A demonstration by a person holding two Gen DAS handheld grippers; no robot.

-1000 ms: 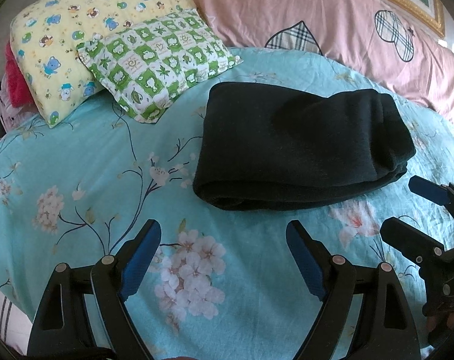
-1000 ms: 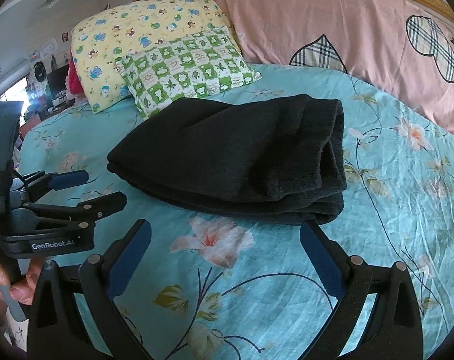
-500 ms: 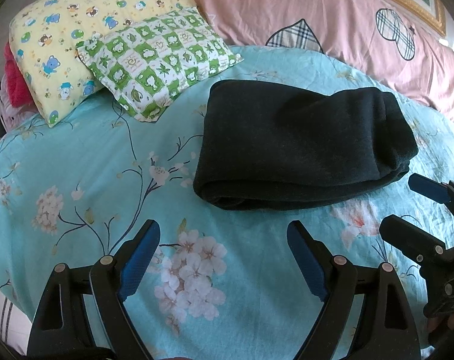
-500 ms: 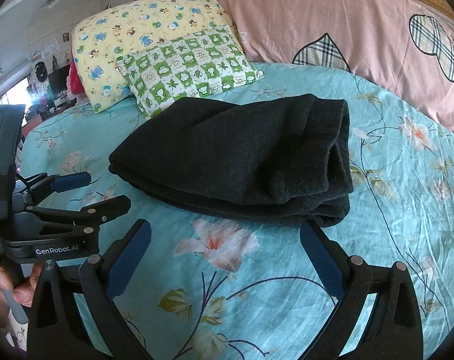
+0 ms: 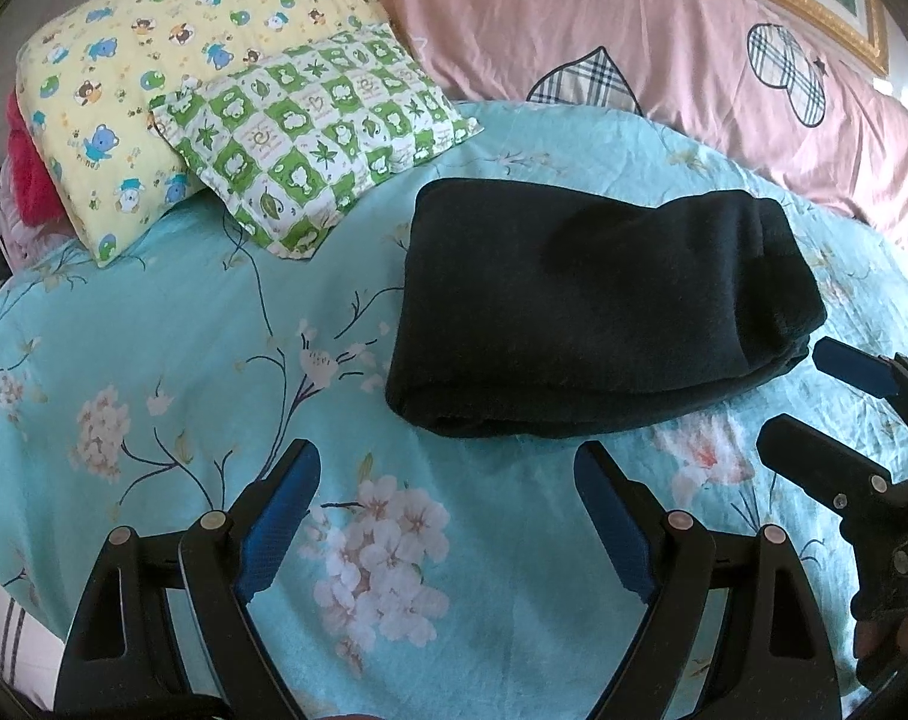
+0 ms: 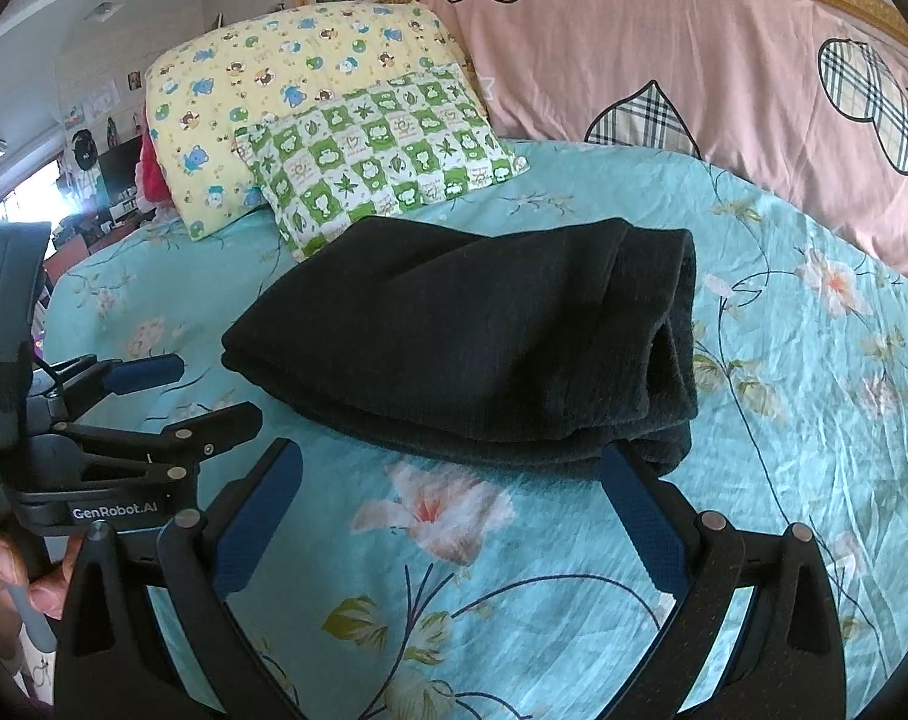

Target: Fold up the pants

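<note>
The black pants [image 5: 592,312] lie folded into a thick rectangular bundle on the turquoise floral bedsheet [image 5: 154,348]. They also show in the right wrist view [image 6: 472,336]. My left gripper [image 5: 445,480] is open and empty, held above the sheet just in front of the bundle's near left corner. My right gripper [image 6: 451,474] is open and empty, close to the bundle's near edge; its right fingertip [image 6: 619,468] sits right by the bundle's near right corner. Each gripper shows in the other's view, the right one [image 5: 814,396] and the left one [image 6: 202,396], side by side.
A yellow cartoon pillow [image 5: 124,60] and a green checked pillow [image 5: 316,132] lie behind the pants on the left. A pink quilt with plaid hearts [image 5: 664,42] runs along the back. Red fabric [image 5: 25,174] sits at the far left edge of the bed.
Both grippers have moved slightly nearer to the pants; the bundle sits a little larger and lower in both views. Both stay open. The pants have not moved.
</note>
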